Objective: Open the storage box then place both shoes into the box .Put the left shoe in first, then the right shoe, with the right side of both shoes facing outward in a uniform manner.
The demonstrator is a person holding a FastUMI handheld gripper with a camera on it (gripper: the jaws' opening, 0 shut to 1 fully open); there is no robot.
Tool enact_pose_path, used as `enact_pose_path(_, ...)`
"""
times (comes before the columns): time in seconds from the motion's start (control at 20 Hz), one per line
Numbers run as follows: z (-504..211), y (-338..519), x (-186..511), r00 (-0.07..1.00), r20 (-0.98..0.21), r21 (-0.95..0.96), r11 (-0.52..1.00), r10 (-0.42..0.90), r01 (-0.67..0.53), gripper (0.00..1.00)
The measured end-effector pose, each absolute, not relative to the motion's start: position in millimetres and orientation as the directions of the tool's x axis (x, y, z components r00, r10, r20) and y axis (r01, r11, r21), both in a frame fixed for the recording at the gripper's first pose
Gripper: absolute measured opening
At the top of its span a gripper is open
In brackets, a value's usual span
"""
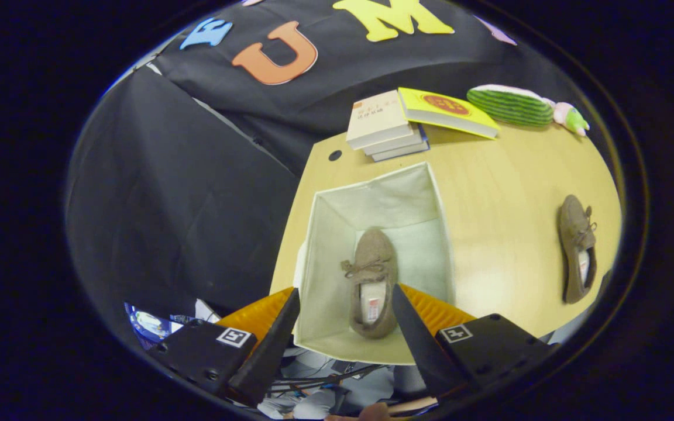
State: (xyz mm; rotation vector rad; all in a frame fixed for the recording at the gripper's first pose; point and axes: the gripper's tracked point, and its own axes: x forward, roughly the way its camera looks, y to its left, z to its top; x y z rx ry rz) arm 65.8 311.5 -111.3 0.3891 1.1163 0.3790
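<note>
An open white fabric storage box point(337, 204) stands on the wooden table point(501, 193), seen from above. One brown suede shoe point(372, 280) lies flat on the box floor, toe pointing away from me. A second brown shoe point(577, 248) lies on the table well to the right of the box. My gripper point(346, 301) hovers above the near end of the box, open, with the boxed shoe showing between its fingers and nothing held.
A stack of books point(384, 126) and a yellow book point(448, 111) sit beyond the box at the table's far edge. A green striped plush toy point(512, 105) lies to their right. A round cable hole point(335, 155) is near the table's left corner.
</note>
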Motion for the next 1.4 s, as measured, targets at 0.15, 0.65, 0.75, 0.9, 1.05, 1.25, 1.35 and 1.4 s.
enact_pose_path(0.15, -93, 263, 70, 0.424, -0.8, 0.417, 0.901, 0.426, -0.118, 1.0)
enact_pose_path(0.65, -110, 77, 74, 0.465, -0.861, 0.169, 0.978, 0.207, -0.122, 1.0)
enact_pose_path(0.75, -133, 43, 69, 0.433, -0.883, 0.146, 0.982, 0.183, -0.118, 1.0)
enact_pose_path(0.9, -180, -14, 62, 0.364, -0.927, 0.07, 0.994, 0.097, -0.086, 1.0)
enact_pose_path(1.05, -222, -46, 55, 0.268, -0.96, 0.084, 0.996, 0.087, -0.023, 1.0)
enact_pose_path(1.25, -267, -72, 47, 0.134, -0.988, 0.073, 0.997, 0.073, -0.005, 1.0)
enact_pose_path(1.35, -282, -75, 46, 0.098, -0.992, 0.08, 0.997, 0.079, 0.003, 0.98)
enact_pose_path(1.4, -288, -73, 48, 0.094, -0.991, 0.093, 0.996, 0.091, 0.017, 0.96)
